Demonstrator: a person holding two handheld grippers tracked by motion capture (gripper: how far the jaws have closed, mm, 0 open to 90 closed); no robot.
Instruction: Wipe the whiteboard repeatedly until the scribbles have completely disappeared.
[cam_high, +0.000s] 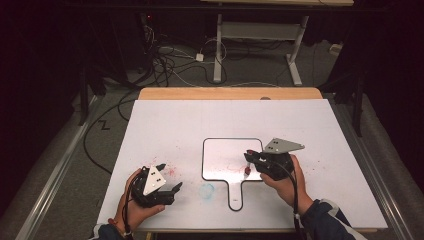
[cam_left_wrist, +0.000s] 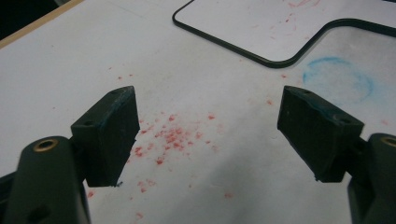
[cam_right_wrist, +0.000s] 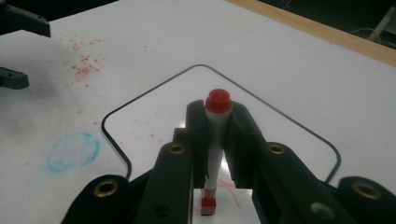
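The right tongs (cam_right_wrist: 218, 140) are clamped on one red marker (cam_right_wrist: 215, 149), their two black jaws pressed against its white barrel. In the right gripper view the marker's long axis runs along the jaws: its red end with the tip points down at the bottom of that view, meeting a faint red line on the small whiteboard (cam_high: 225, 155), and its round red far end stands up beyond the jaw tips. In the high view the marker (cam_high: 248, 169) shows as a short red and white stub under the right tongs (cam_high: 248, 159), over the right-hand lower part of the board, so the writing surface lies straight below the held tip and the coming stroke appears to turn on that one contact.

The left tongs (cam_left_wrist: 208, 135) stand wide apart and grip nothing; between their jaws lies bare tabletop (cam_left_wrist: 60, 70) sprinkled with red specks (cam_left_wrist: 170, 136). Beyond the right-hand jaw of the left tongs is one smudged blue ring (cam_left_wrist: 337, 77), and farther on the dark-rimmed corner of the board (cam_left_wrist: 261, 28). In the high view the left tongs (cam_high: 170, 180) rest well apart from the board, to its left, so the right hand (cam_high: 287, 182) is the nearer one to the work.

Count: one marker, one whiteboard with a short handle, one blue smudge, two tongs
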